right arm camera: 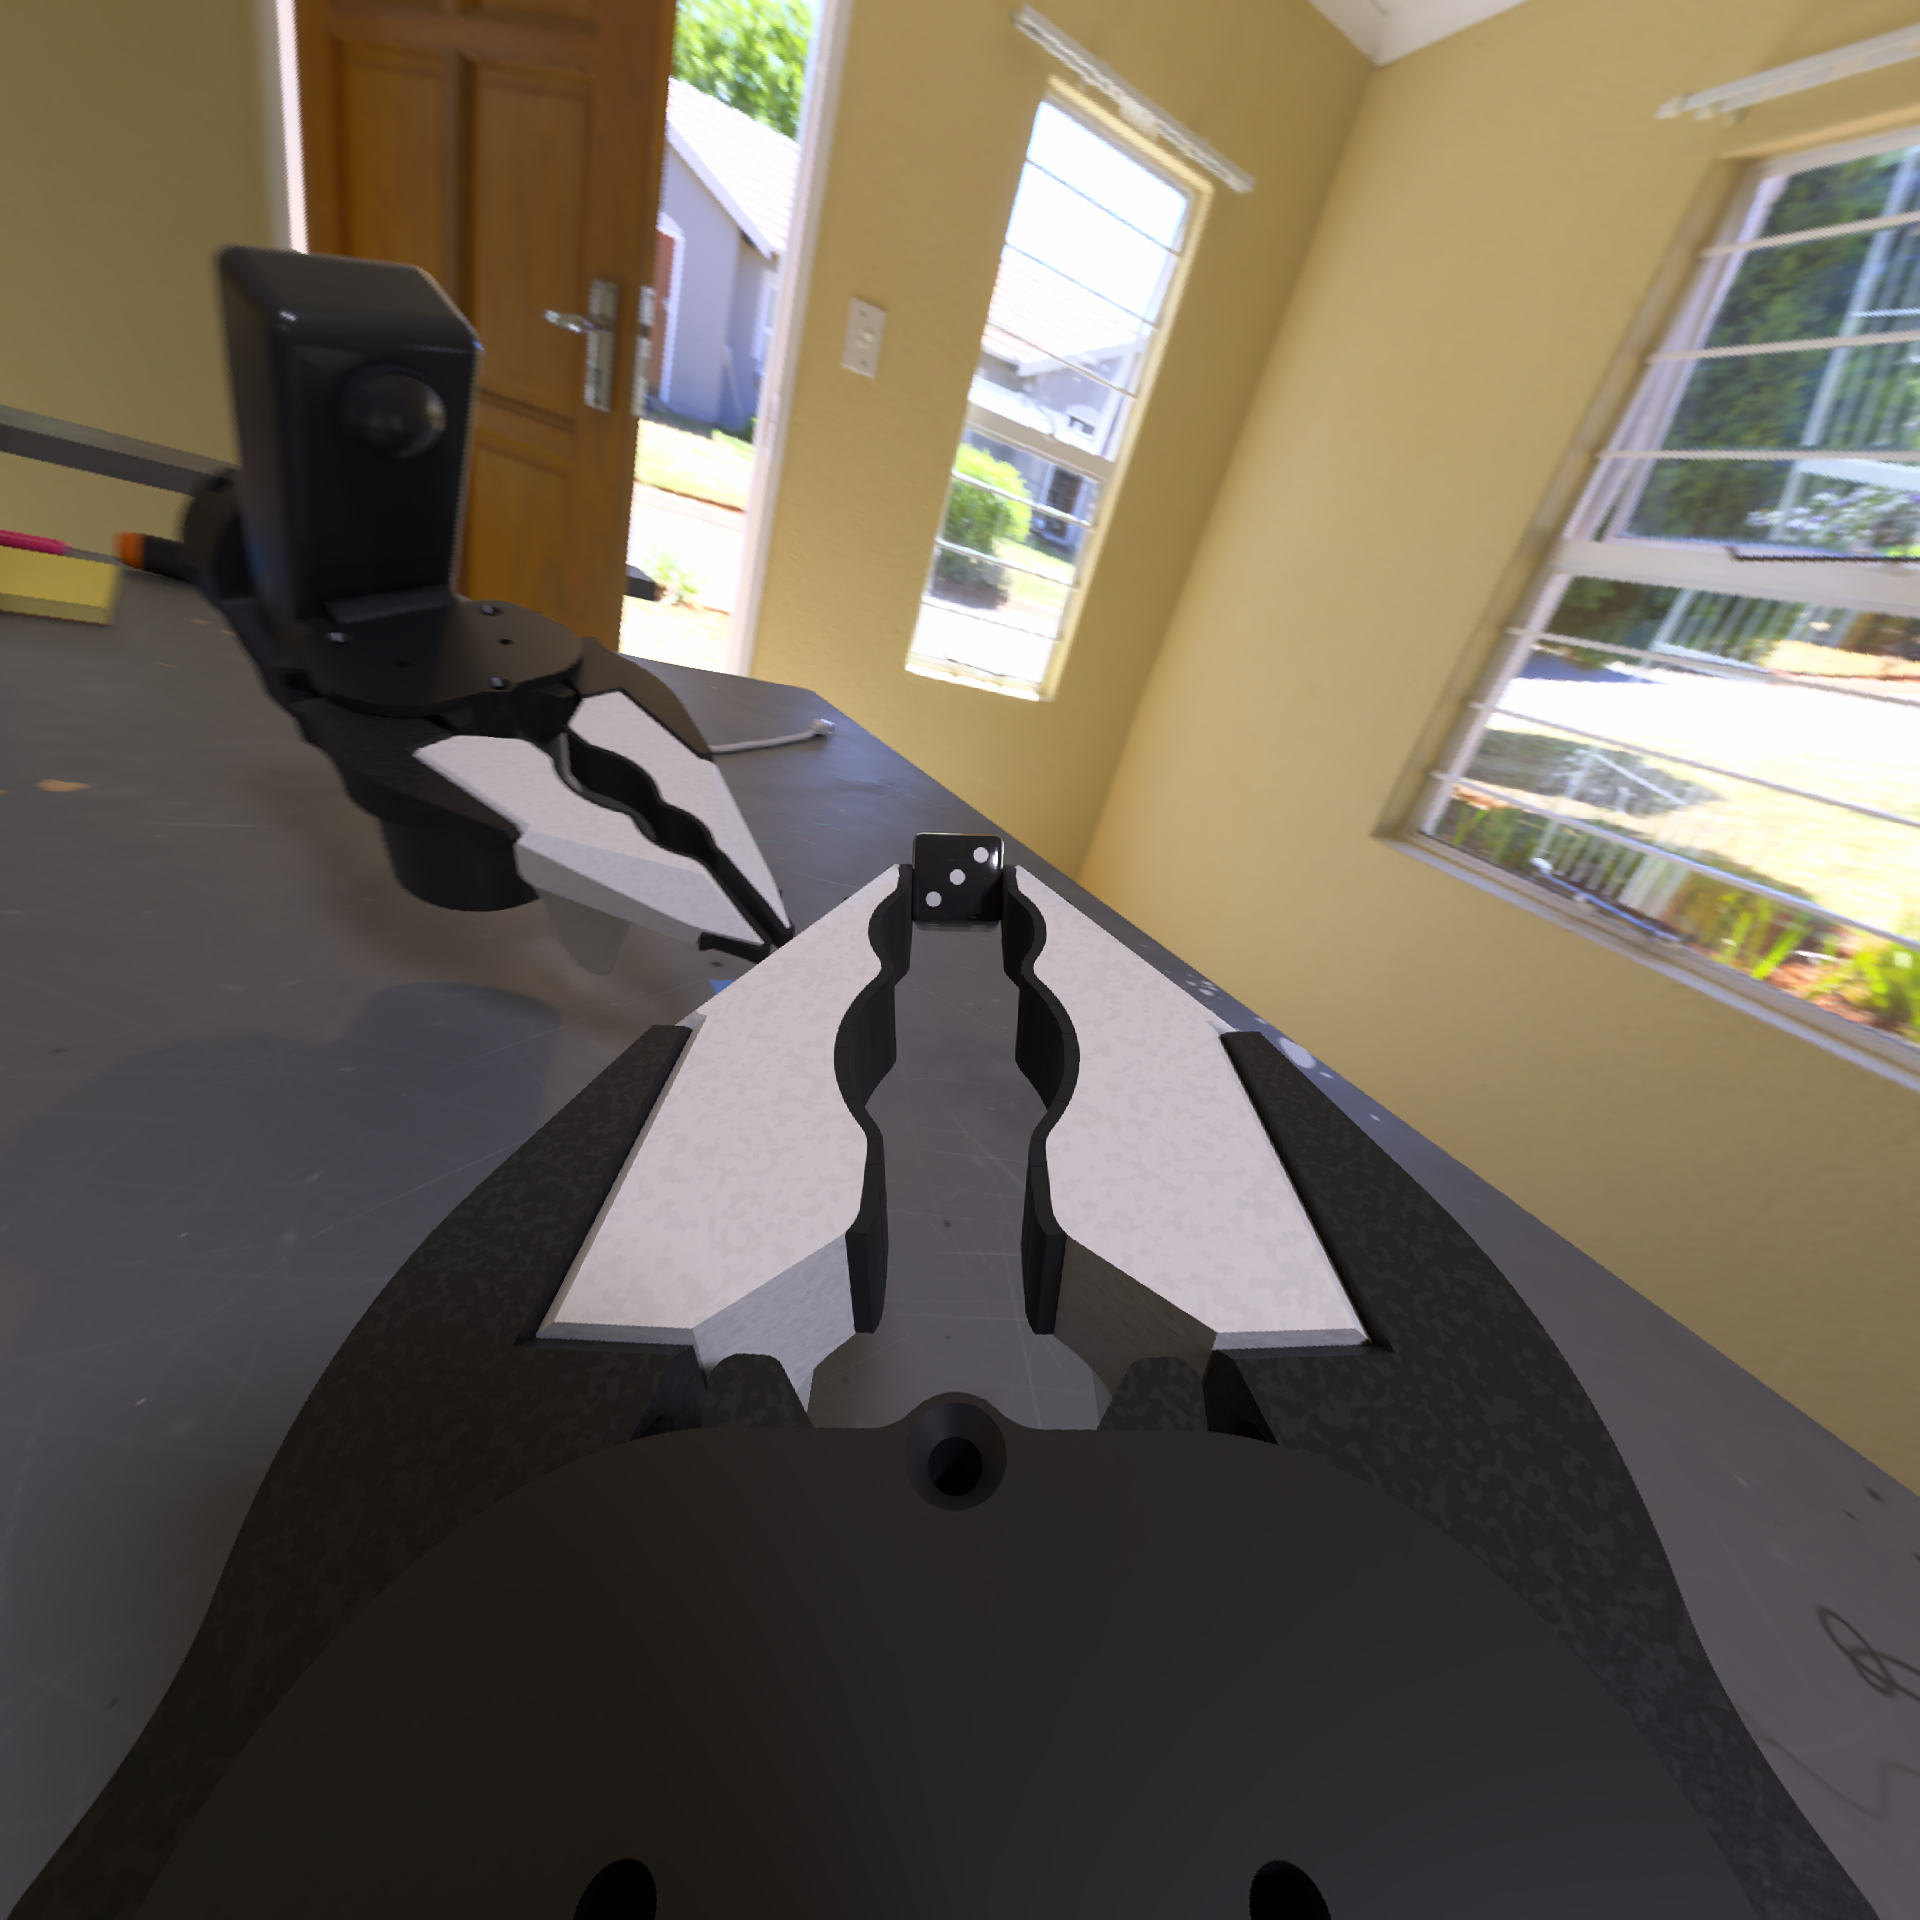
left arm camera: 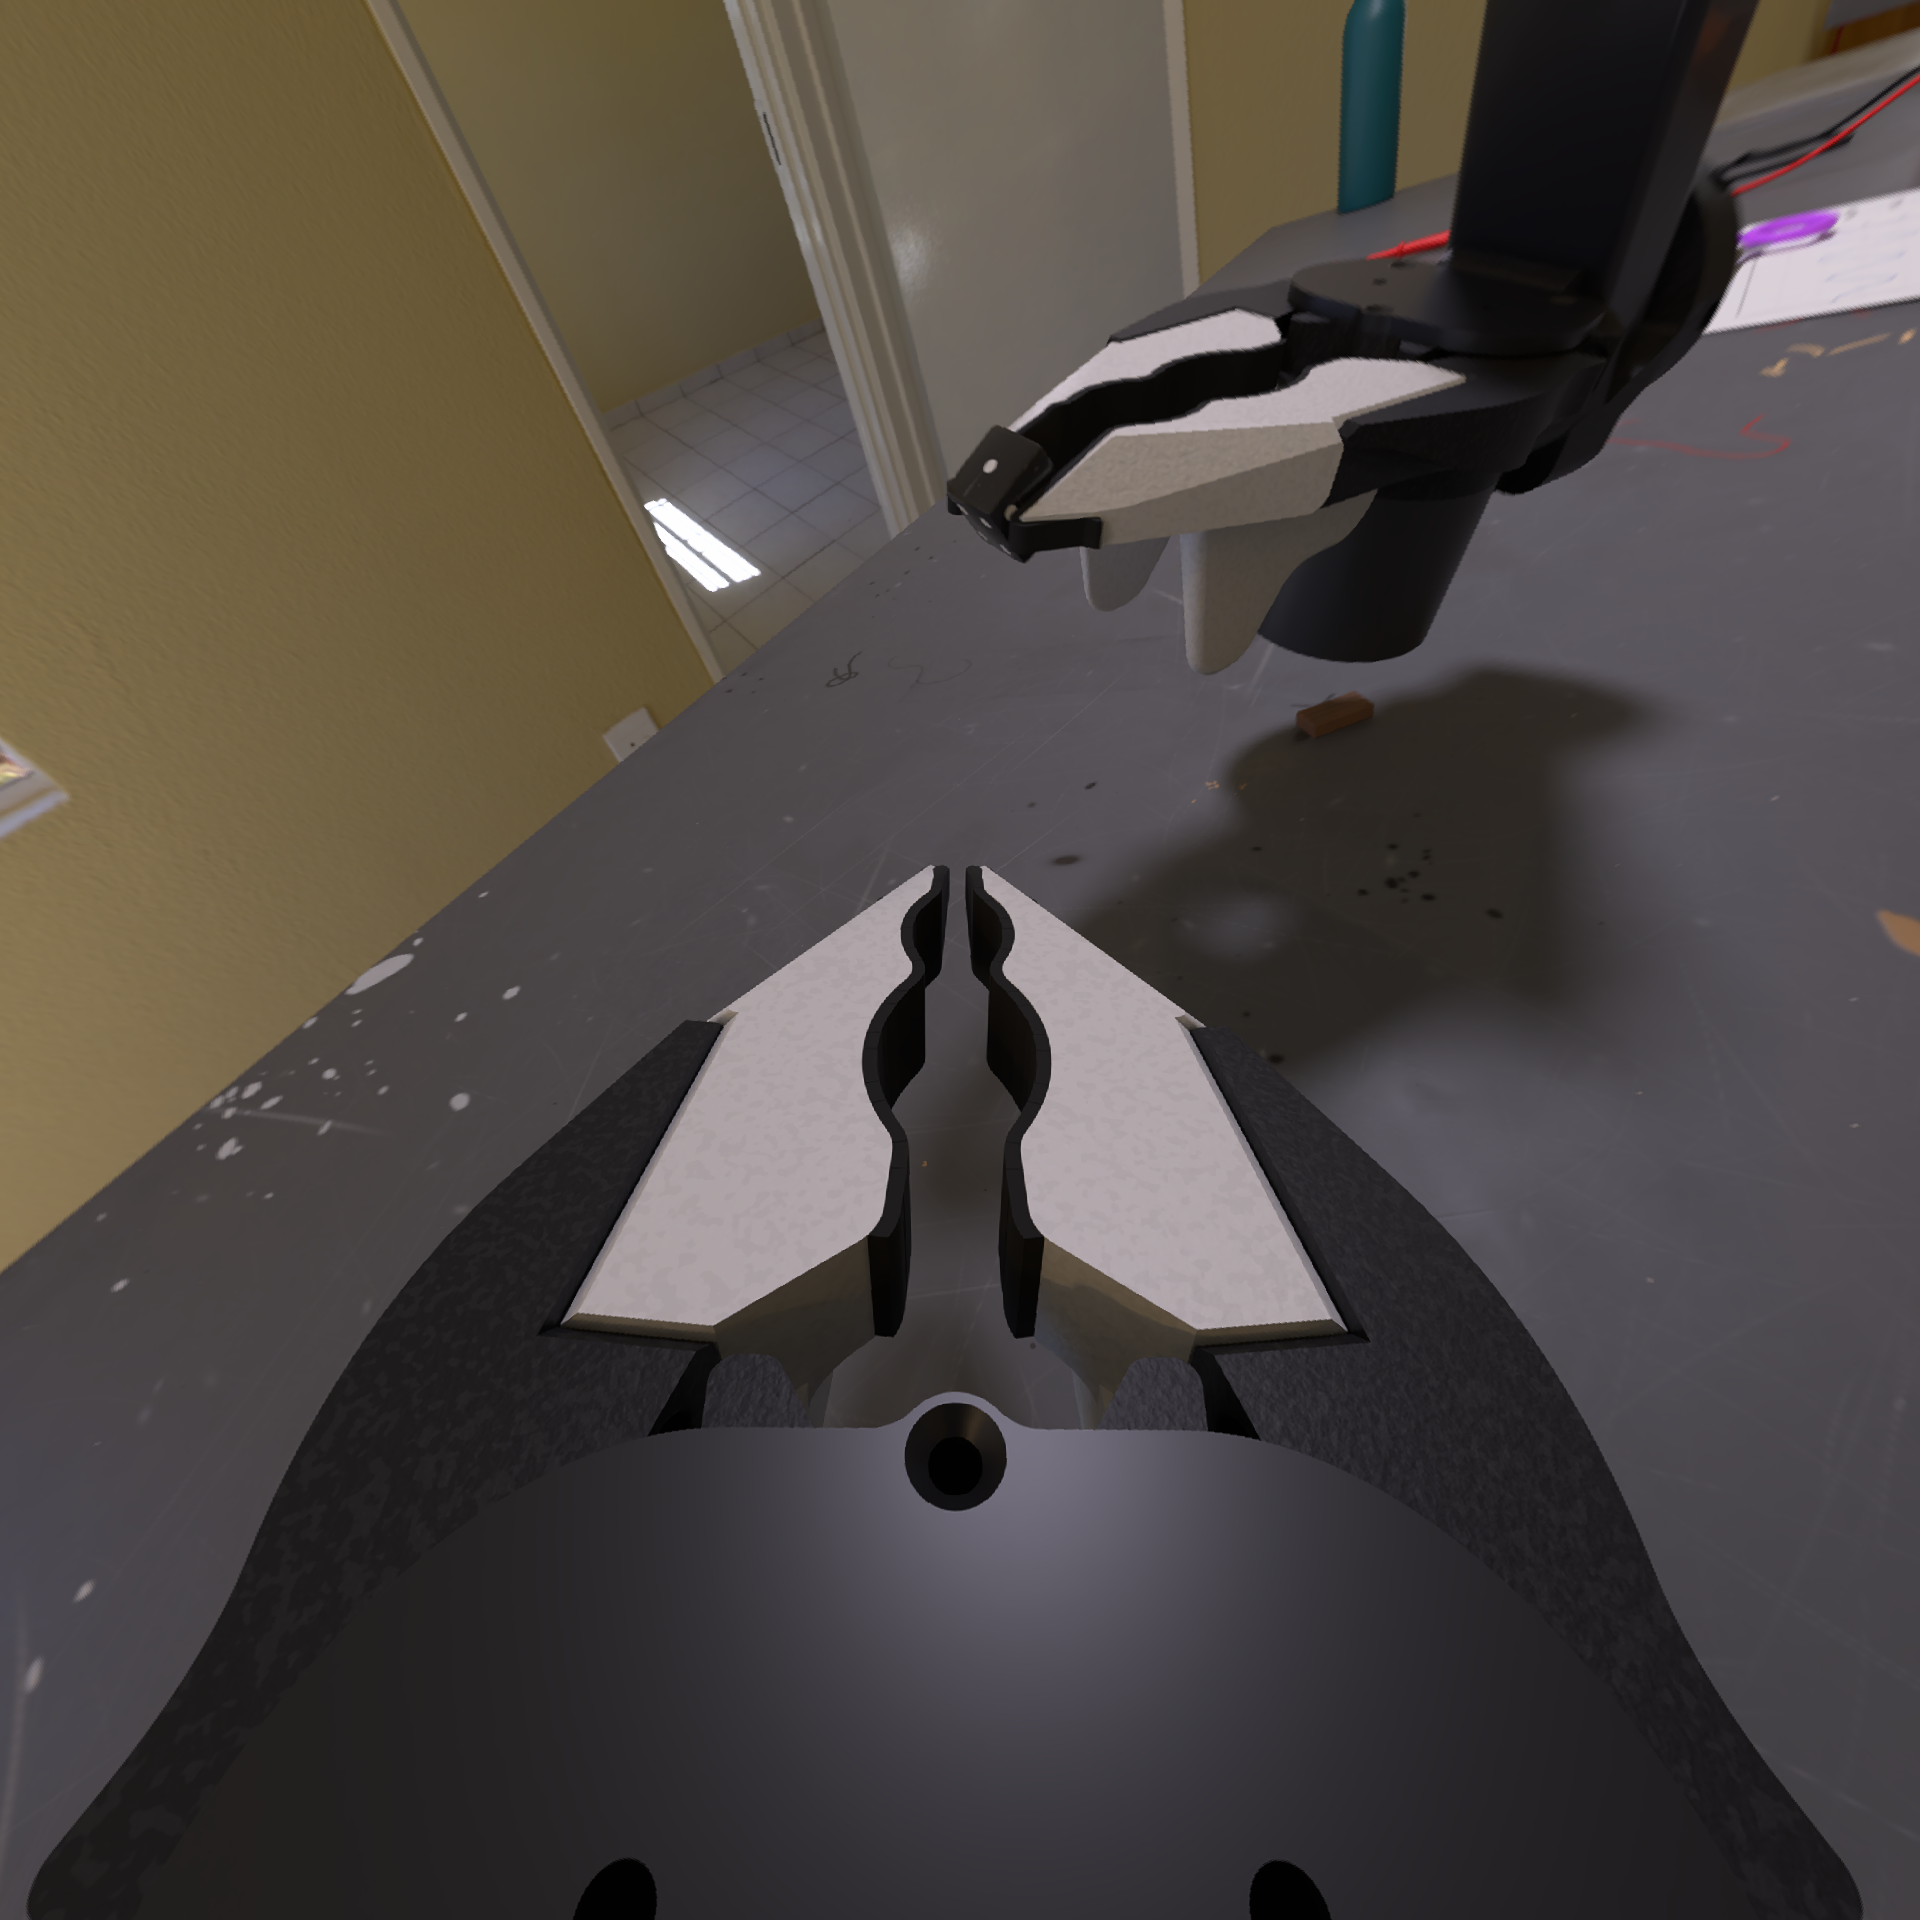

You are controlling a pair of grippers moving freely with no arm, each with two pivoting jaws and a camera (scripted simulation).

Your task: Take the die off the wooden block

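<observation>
My right gripper [right arm camera: 957,883] is shut on a black die [right arm camera: 957,879] with white pips, held at its fingertips above the grey table [right arm camera: 260,1091]. In the left wrist view the right gripper [left arm camera: 1013,509] shows at the upper right with the die [left arm camera: 995,488] in the air. A small brown wooden block [left arm camera: 1334,714] lies on the table [left arm camera: 831,779] beneath and behind it, bare on top. My left gripper [left arm camera: 957,878] is shut and empty, low over the table. It also shows in the right wrist view [right arm camera: 764,945], left of the die.
A teal bottle [left arm camera: 1369,104], red wires [left arm camera: 1829,135], a purple object [left arm camera: 1787,231] and white paper [left arm camera: 1870,281] lie at the far end of the table. A yellow block [right arm camera: 57,594] and a white cable [right arm camera: 779,736] lie near the other edge. The table edge runs close by the die.
</observation>
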